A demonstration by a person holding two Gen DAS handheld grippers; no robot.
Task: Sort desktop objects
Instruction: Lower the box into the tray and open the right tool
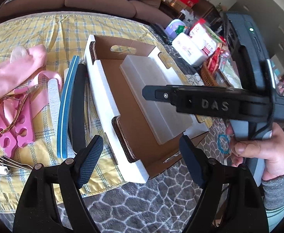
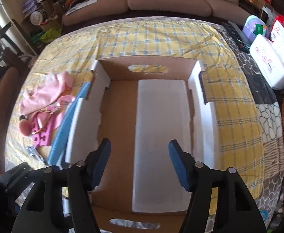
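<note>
Yellow checked cloth (image 2: 161, 38) on the counter, brown cardboard tray (image 2: 118, 101) in the middle.
Both grippers, left gripper (image 1: 142, 151) and right gripper (image 2: 140, 161), hover with jaws spread and empty (next, approach the pink foam toe separators (image 1: 16, 128) slowly from above).

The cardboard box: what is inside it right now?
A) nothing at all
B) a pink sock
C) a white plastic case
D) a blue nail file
C: a white plastic case lies flat on the floor of the cardboard box; the pink things and the blue nail file are outside on the yellow cloth.

A plastic case (image 2: 161, 136) lies in the cardboard box's (image 2: 147, 63) right half; nail files (image 1: 66, 106) and toe separators (image 1: 12, 128) lie left of it.
</note>
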